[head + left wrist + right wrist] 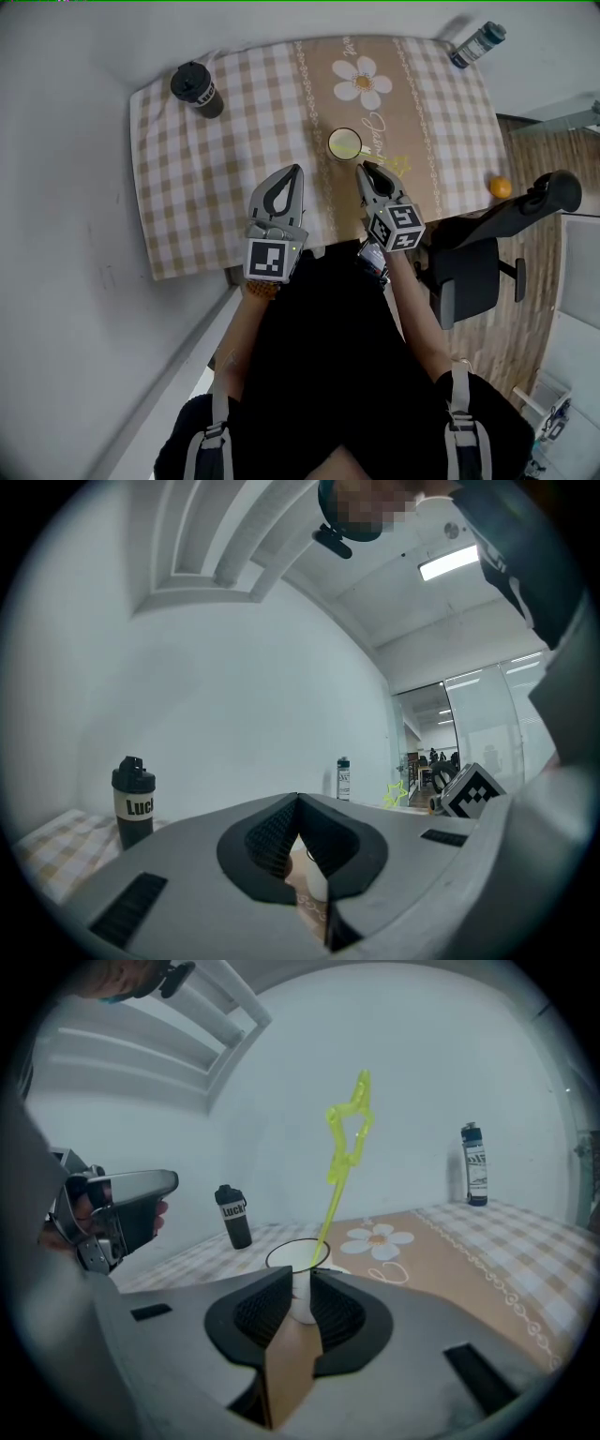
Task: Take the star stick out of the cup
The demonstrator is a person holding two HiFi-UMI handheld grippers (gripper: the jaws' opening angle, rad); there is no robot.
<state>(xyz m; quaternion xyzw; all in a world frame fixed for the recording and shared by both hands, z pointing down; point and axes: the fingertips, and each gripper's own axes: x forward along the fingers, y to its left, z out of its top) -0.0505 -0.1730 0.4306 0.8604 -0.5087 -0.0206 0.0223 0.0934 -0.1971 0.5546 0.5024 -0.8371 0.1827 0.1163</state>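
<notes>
A white cup [345,143] with a dark rim stands on the checked tablecloth [216,187], and a yellow-green star stick [362,151] leans out of it. In the right gripper view the star stick [349,1133] rises from the cup [298,1258] just beyond the jaws. My right gripper [367,170] [298,1283] is just short of the cup, open a little, with nothing between its pads. My left gripper [294,171] [298,799] hovers to the cup's left, shut and empty. The left gripper view catches the star [397,792] far right.
A black tumbler [195,89] [232,1215] stands at the table's far left corner and a dark bottle [476,44] [475,1164] at the far right corner. An orange [501,187] lies on the floor by a black office chair [487,253] right of the table.
</notes>
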